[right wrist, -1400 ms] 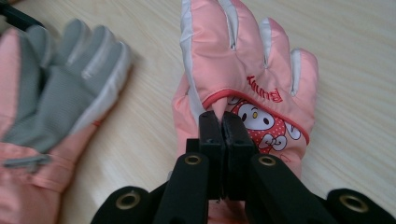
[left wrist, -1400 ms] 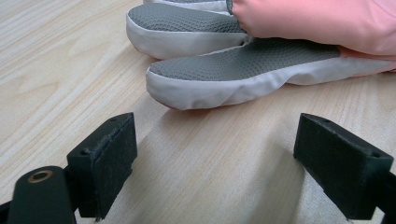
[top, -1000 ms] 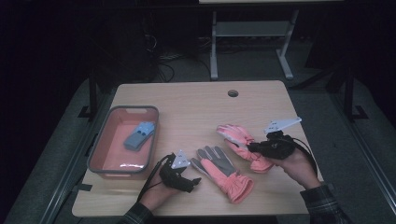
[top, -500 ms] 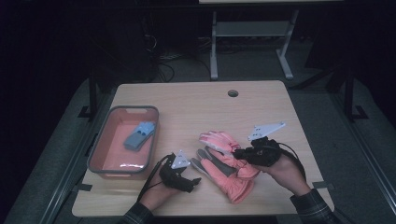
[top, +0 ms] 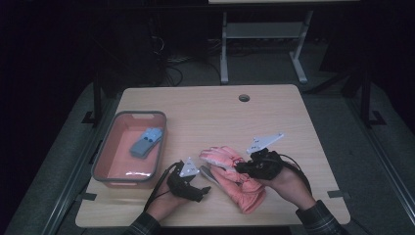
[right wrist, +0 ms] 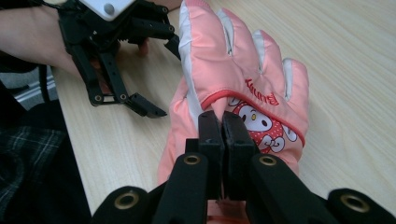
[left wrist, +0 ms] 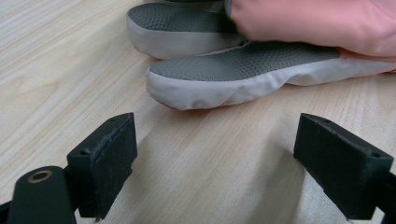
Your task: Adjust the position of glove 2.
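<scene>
While the left gripper (top: 201, 192) waits with jaws spread wide and nothing between them, just short of the grey fingertips of the lower glove (left wrist: 243, 77), the right gripper (right wrist: 223, 122) is pinched tight on the back of the upper pink glove (right wrist: 243, 88). Against the frames from a second ago, it has carried that glove leftward until it now lies stacked on the lower one, well right of the red bin (top: 103, 177). The pair looks close to aligned, so letting go seems next.

- The lower pink glove (right wrist: 187, 116) lies mostly hidden under the upper glove (right wrist: 252, 70) ahead of the right gripper's (right wrist: 223, 122) closed jaws.
- Beyond the left gripper's (left wrist: 212, 140) open jaws, the grey glove fingertips (left wrist: 224, 77) run off past the picture's top edge.
</scene>
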Available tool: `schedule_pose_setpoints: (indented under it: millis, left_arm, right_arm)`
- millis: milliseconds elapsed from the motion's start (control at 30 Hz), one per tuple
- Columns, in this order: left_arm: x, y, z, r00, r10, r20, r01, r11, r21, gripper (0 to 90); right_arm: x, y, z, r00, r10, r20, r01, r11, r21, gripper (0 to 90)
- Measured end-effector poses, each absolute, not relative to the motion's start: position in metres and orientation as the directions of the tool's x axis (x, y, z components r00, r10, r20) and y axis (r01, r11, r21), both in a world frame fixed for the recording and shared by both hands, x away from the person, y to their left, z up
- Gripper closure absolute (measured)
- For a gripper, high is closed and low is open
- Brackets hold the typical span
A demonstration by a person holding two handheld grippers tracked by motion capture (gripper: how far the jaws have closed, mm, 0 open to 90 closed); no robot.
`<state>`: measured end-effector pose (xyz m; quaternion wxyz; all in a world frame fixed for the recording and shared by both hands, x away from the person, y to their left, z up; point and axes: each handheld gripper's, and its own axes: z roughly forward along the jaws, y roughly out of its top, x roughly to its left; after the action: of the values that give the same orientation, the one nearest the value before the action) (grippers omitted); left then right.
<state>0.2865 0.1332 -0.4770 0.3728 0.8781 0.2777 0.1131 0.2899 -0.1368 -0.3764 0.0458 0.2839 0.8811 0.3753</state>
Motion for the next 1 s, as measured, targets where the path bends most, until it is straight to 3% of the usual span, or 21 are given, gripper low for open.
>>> schedule_pose_setpoints:
  millis: [133,233,400,567,667,733,833,1000]
  left_arm:
    - [0.286,0.133,-0.477,0.821,0.571,-0.007,0.403,-0.570,0.716,12.6]
    - [0.286,0.133,-0.477,0.820,0.572,-0.009,0.404,-0.568,0.717,12.6]
    - [0.286,0.133,-0.477,0.820,0.572,-0.009,0.403,-0.568,0.718,12.6]
    - [0.286,0.133,-0.477,0.820,0.572,-0.008,0.403,-0.568,0.718,12.6]
    - [0.286,0.134,-0.475,0.817,0.576,-0.010,0.410,-0.569,0.712,15.5]
    - [0.285,0.135,-0.471,0.812,0.583,-0.008,0.420,-0.575,0.702,29.7]
    - [0.283,0.136,-0.466,0.803,0.597,-0.002,0.434,-0.581,0.688,44.0]
    - [0.277,0.137,-0.453,0.821,0.569,-0.040,0.429,-0.569,0.701,77.0]
  right_arm:
    - [0.290,-0.131,-0.380,-0.843,0.519,0.141,0.463,0.567,0.682,82.8]
    - [0.290,-0.131,-0.378,-0.845,0.515,0.145,0.459,0.560,0.690,71.7]
    - [0.291,-0.142,-0.369,-0.840,0.525,0.138,0.445,0.520,0.729,63.3]
    - [0.298,-0.164,-0.363,-0.829,0.548,0.113,0.422,0.480,0.769,65.3]
    - [0.302,-0.181,-0.363,-0.804,0.584,0.112,0.436,0.452,0.779,76.0]
    - [0.306,-0.194,-0.367,-0.789,0.605,0.105,0.441,0.440,0.782,82.8]
    - [0.309,-0.209,-0.375,-0.768,0.632,0.104,0.460,0.430,0.777,89.1]
    - [0.309,-0.225,-0.402,-0.737,0.666,0.115,0.513,0.441,0.737,89.9]
